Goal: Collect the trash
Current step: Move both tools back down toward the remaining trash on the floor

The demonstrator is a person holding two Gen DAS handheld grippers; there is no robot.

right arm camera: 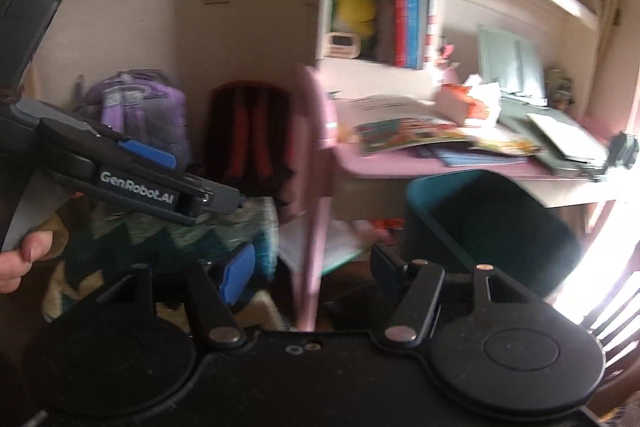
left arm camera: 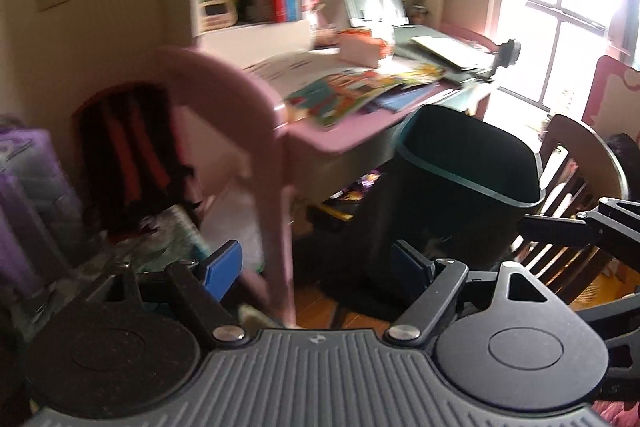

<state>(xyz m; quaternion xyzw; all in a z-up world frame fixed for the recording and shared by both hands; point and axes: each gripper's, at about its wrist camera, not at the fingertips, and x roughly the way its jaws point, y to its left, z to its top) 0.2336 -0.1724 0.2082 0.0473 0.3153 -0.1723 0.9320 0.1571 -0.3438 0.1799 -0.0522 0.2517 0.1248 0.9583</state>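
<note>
Both claws are empty at this moment. The left gripper [left arm camera: 318,267] has its blue pads wide apart and nothing lies between them; the right gripper [right arm camera: 310,273] is also wide open and holds nothing. The left one shows also in the right wrist view, up and to the left of the right claw, with a hand [right arm camera: 18,263] on its handle.

The dark trash bin [left arm camera: 468,163] with a teal rim stands on the floor ahead and a little to the right of both claws, just beside the pink desk [left arm camera: 348,139]. Its inside is too dark to tell if something is already in it.

On the desk, further ahead of the claws and above the bin, lie colourful papers [left arm camera: 360,91] and a crumpled orange-and-white piece [right arm camera: 468,99] — this one is probably trash, I think. A pink chair [left arm camera: 224,99] stands directly ahead of the left claw.

My judgement: the collecting is not finished — some pieces remain on the desk, and no claw is near them yet.
</note>
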